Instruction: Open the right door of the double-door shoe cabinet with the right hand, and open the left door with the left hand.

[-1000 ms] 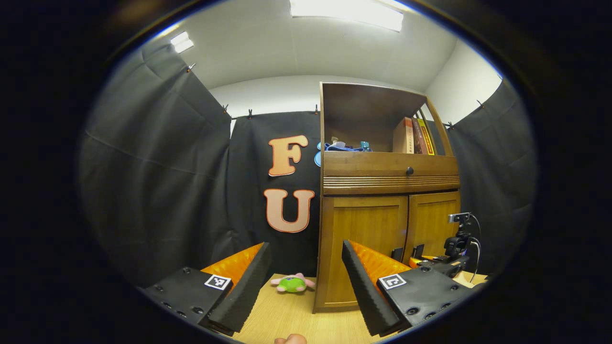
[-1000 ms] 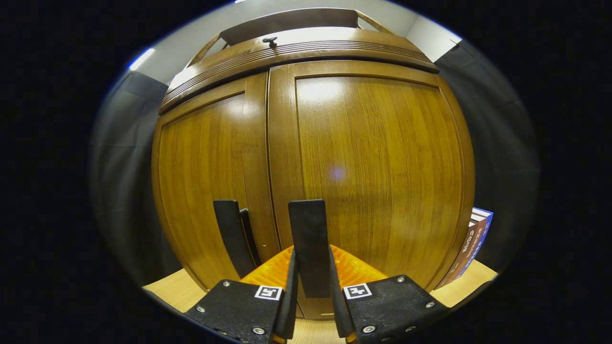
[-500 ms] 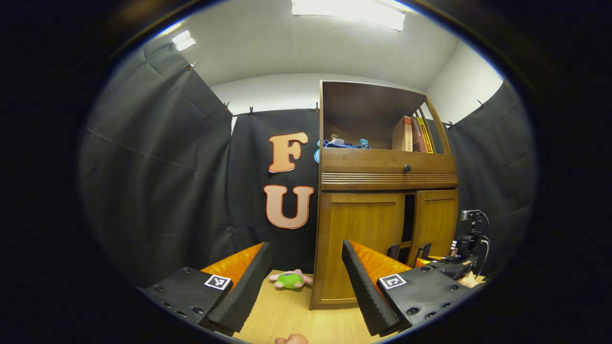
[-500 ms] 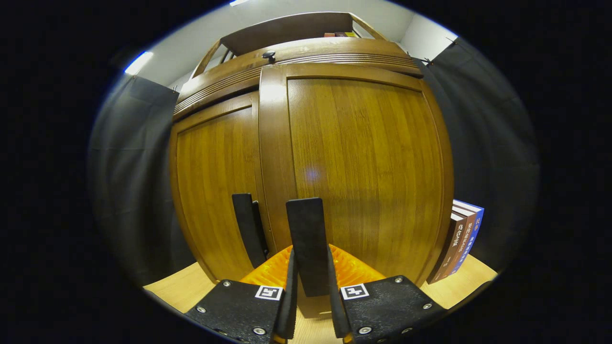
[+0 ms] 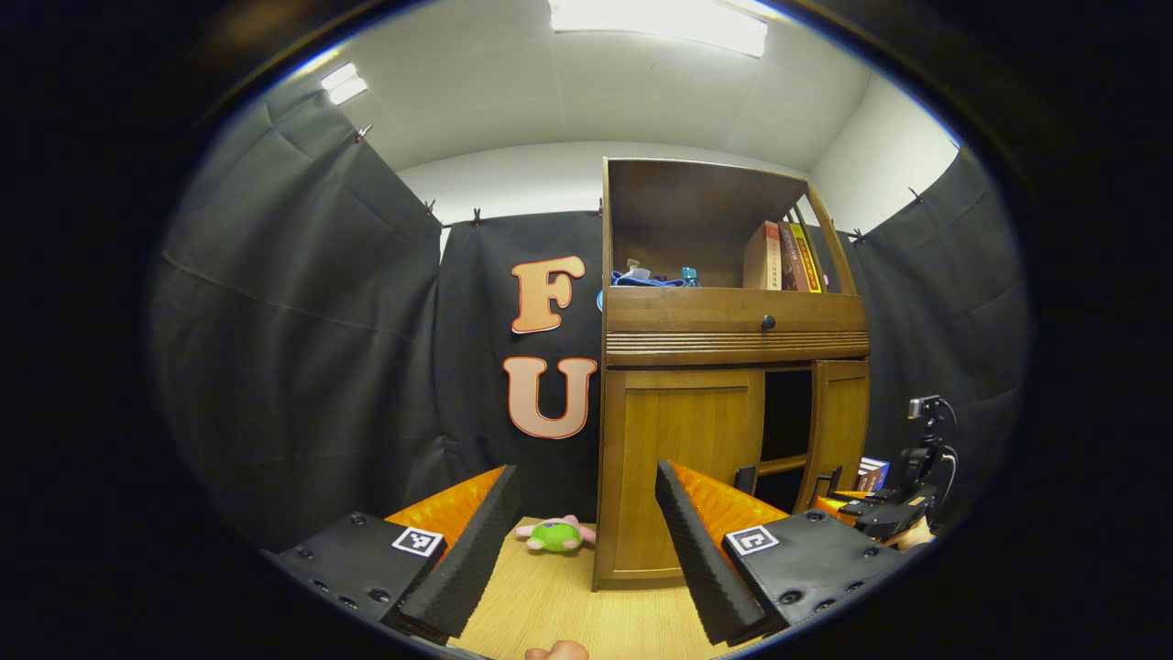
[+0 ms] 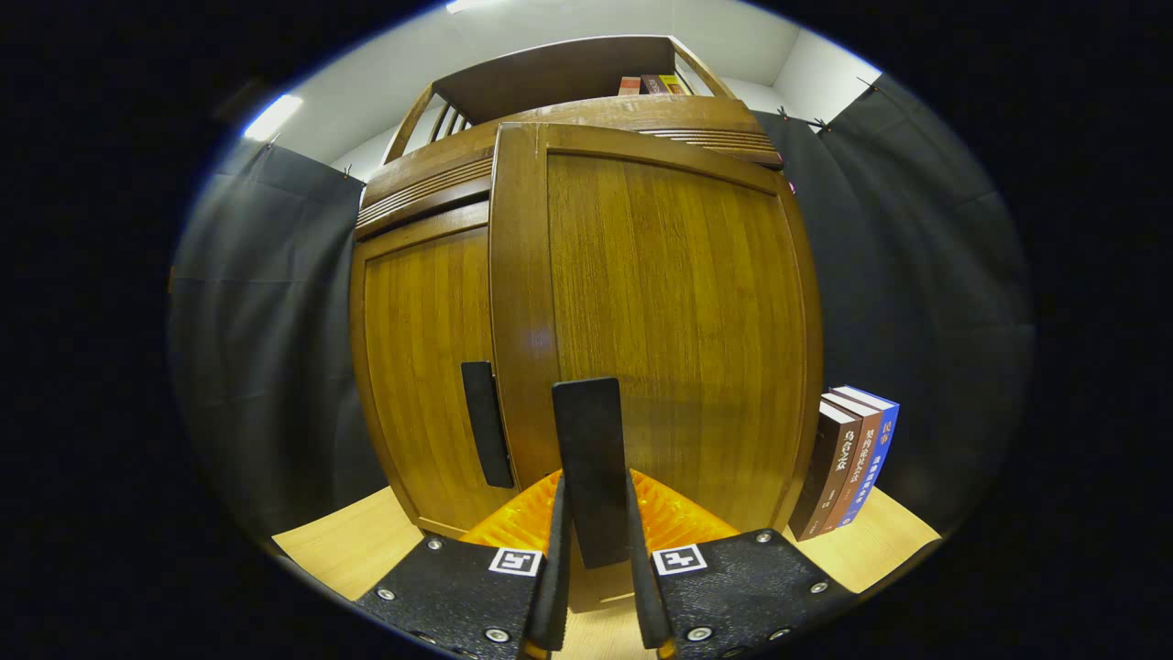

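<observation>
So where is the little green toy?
In the left gripper view the green plush toy lies on the wooden tabletop, just left of the cabinet, near the black cloth wall.

The left tongs (image 5: 586, 541) hang with fingers spread wide, gripping nothing, a fingertip (image 5: 556, 651) visible at the lower edge. The right tongs (image 6: 594, 513) have both fingers pressed on a door handle (image 6: 591, 477).

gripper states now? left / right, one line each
Left gripper: open, holding nothing, back from the cabinet.
Right gripper: shut on the right door handle, right door partly open.
</observation>
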Demonstrator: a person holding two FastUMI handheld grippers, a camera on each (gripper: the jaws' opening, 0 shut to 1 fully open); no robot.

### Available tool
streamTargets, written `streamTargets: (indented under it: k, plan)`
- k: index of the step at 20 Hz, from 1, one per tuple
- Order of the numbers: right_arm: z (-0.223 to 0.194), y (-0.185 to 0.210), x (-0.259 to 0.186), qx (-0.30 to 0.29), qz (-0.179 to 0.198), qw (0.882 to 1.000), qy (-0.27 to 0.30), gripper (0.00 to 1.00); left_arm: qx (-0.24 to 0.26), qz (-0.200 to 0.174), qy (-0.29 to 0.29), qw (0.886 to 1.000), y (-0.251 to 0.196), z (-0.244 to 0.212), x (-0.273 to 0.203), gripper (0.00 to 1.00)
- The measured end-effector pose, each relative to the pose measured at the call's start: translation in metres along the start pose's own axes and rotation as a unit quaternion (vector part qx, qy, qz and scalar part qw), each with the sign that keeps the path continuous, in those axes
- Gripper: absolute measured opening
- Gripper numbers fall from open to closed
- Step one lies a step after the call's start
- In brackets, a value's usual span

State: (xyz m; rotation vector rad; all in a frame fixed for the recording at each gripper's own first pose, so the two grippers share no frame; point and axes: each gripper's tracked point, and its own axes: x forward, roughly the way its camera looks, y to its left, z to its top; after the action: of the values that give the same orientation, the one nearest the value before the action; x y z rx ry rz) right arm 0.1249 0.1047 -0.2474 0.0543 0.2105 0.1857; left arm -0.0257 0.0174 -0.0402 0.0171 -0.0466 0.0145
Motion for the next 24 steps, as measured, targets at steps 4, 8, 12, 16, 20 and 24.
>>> streamTargets:
  k: [4,8,12,16,20,24]
  plan:
    - [0.003,-0.011,-0.019,-0.003,-0.005,1.000,-0.011,0.30,0.001,-0.008,0.007,1.000,-0.011,-0.004,-0.004,0.96]
    - [0.001,-0.027,-0.040,-0.006,-0.012,1.000,-0.012,0.30,-0.002,-0.019,0.014,1.000,-0.022,-0.008,-0.004,0.96]
    - [0.004,-0.041,-0.059,0.004,-0.016,1.000,-0.006,0.27,-0.012,-0.029,0.018,0.999,-0.031,-0.012,-0.005,0.98]
    - [0.008,-0.054,-0.078,0.002,-0.023,1.000,-0.010,0.14,-0.009,-0.031,0.017,0.999,-0.037,-0.009,-0.007,0.94]
    - [0.010,-0.065,-0.091,-0.001,-0.032,0.999,-0.009,0.18,-0.004,-0.042,0.012,0.999,-0.050,-0.006,-0.010,0.94]
    - [0.013,-0.081,-0.104,-0.002,-0.046,0.999,-0.011,0.14,0.001,-0.055,0.013,0.998,-0.066,-0.008,-0.012,0.99]
